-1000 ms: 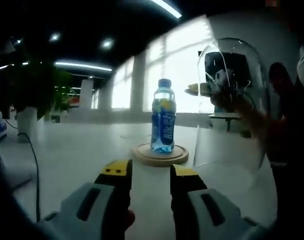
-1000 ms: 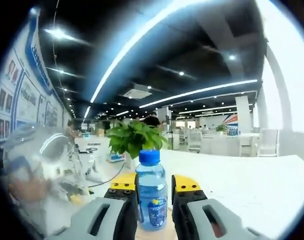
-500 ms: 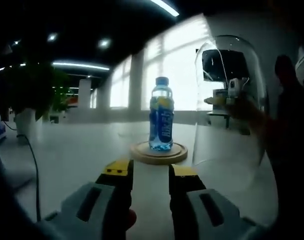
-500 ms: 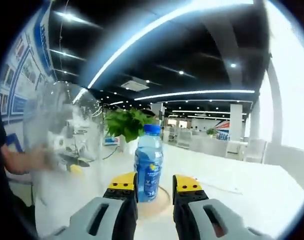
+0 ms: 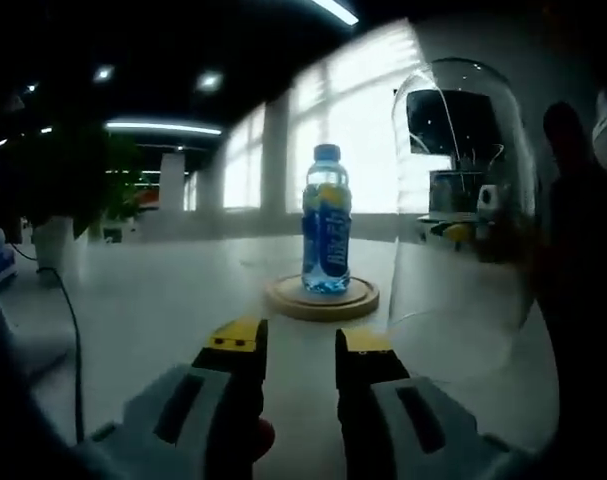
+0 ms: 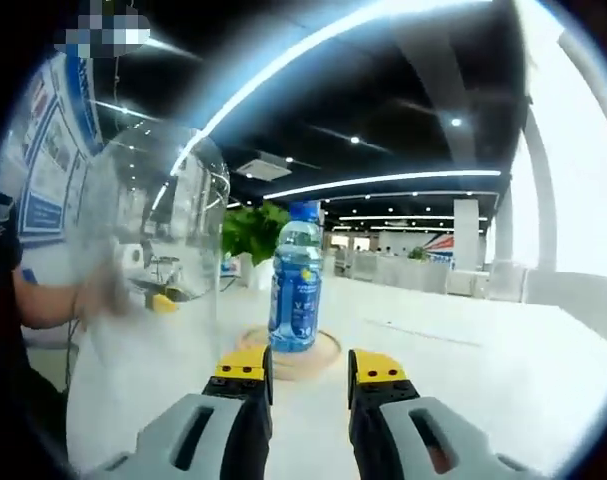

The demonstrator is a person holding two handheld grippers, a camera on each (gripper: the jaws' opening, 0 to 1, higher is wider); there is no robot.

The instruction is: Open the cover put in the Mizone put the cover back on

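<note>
A Mizone bottle (image 5: 326, 235) with a blue label and blue cap stands upright on a round wooden base (image 5: 321, 300) ahead of my left gripper (image 5: 301, 340), which is open and empty. A clear glass dome cover (image 5: 463, 200) stands off the base, just right of it. In the right gripper view the same bottle (image 6: 296, 290) stands on the base (image 6: 288, 358) a short way beyond my right gripper (image 6: 310, 362), whose jaws are apart with nothing between them. The dome (image 6: 153, 250) is to its left, apart from the bottle.
The white table (image 5: 143, 300) stretches left with a thin black cable (image 5: 71, 330) across it. A potted plant (image 5: 63, 180) stands at the far left, seen also as a plant (image 6: 253, 230) behind the bottle. A person's arm (image 6: 38, 300) shows beside the dome.
My right gripper had the bottle between its jaws a second ago; it has drawn back and the bottle now stands free on the base. The left view has hardly shifted.
</note>
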